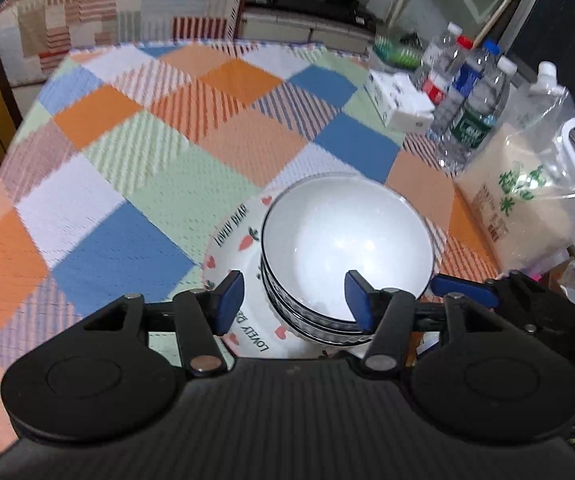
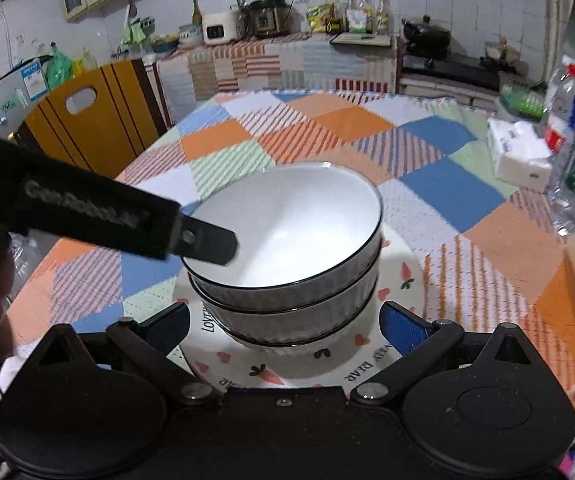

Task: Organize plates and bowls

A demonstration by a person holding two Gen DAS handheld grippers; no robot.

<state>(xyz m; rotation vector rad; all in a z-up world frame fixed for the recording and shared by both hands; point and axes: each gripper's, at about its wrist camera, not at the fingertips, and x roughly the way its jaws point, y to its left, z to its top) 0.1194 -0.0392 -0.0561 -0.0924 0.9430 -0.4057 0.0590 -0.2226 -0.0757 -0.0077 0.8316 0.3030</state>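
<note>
On the bench (image 2: 487, 240), stacked bowls (image 2: 287, 240) sit on a carrot-print plate (image 2: 399, 280); the left gripper (image 1: 293, 300) straddles the top rim, the right gripper (image 2: 285, 326) flanks the stack, both jaws apart.

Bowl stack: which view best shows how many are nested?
Right wrist. It looks at the bowl stack from the side, so three dark rims and ribbed walls separate clearly above the plate. Left wrist looks down into the top bowl; the lower rims bunch together at the near-left edge and its own fingers cover part of them.

Checkered table (image 1: 127, 152), carrot plate (image 1: 231, 236), tissue pack (image 1: 399, 100), bottles (image 1: 467, 104), rice bag (image 1: 527, 200)
</note>
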